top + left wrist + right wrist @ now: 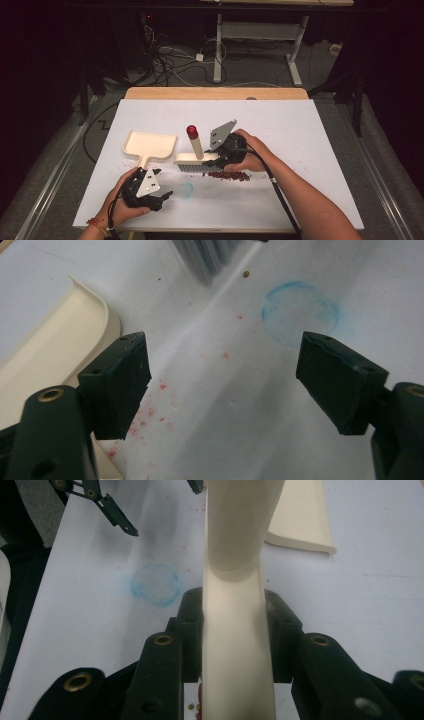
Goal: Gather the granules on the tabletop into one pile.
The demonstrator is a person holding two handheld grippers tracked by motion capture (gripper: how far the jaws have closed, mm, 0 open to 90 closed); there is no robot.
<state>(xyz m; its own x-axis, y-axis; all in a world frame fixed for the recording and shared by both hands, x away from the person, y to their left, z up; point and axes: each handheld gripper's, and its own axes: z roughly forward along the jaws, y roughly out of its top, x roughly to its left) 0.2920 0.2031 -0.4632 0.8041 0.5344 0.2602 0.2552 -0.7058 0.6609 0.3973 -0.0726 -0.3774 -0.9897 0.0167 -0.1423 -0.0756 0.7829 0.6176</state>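
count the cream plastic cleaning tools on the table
2: a dustpan lying at the left, untouched, and a brush at the middle, gripped by the right claw beside red crumbs.

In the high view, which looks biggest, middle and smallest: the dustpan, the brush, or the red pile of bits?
1. Dustpan, biggest.
2. Brush, though the right tongs cover part of it.
3. Red pile, smallest.

Dark room; desk frame [260, 37], cables [167, 62] on floor.
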